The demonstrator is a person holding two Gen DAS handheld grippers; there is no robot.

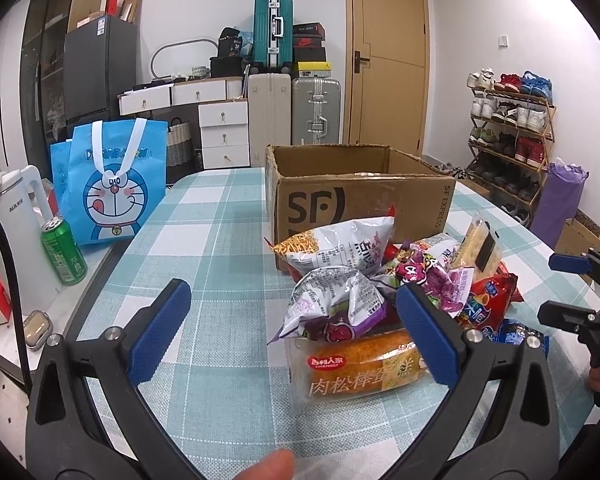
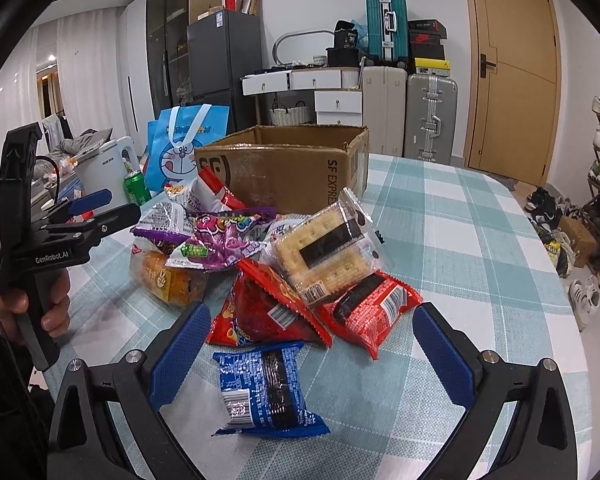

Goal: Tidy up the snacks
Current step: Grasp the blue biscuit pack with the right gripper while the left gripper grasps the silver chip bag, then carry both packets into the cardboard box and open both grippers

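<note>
While jaws gape, blue packet (image 2: pixel 266 390) lies between them

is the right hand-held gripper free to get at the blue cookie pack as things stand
Probably yes. The right hand-held gripper is open, and the blue cookie pack lies flat on the tablecloth right between its fingers, with nothing on top of it.

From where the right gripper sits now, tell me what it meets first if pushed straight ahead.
The open right gripper would first meet the blue cookie packet lying between its fingers, then the red snack bags behind it. Depth is uncertain in this fisheye view.
</note>
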